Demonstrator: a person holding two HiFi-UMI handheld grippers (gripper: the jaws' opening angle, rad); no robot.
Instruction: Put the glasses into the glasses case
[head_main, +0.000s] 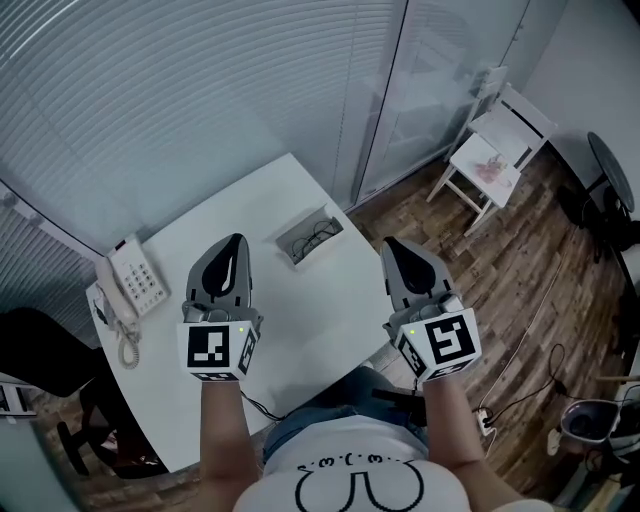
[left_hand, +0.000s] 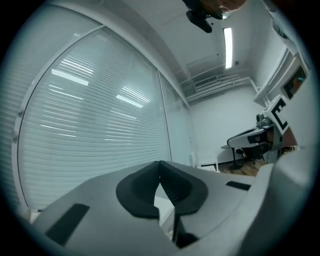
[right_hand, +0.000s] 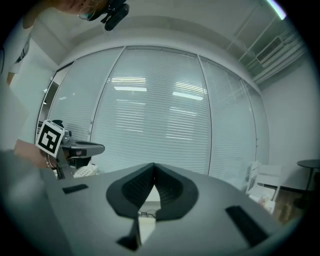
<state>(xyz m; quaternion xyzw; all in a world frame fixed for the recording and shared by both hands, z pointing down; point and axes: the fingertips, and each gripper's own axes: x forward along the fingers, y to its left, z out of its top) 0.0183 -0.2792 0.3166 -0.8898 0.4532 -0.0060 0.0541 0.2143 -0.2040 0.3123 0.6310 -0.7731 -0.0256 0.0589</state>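
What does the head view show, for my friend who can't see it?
Seen from above, a person at a white table holds up the left tongs and right tongs, both shut and empty. Beyond them the glasses lie in the open glasses case; a white phone sits near the table's left edge.

You wear a white, black-printed T-shirt (head_main: 350, 478) and jeans (head_main: 318, 415); your grey left gripper (head_main: 234, 243) and right gripper (head_main: 393, 245) bear black-and-white marker cubes (head_main: 218, 347).

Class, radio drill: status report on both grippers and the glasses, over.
Left gripper, right gripper: jaws shut, empty. Dark-framed glasses lie inside open grey case on white table. Nothing in the way.
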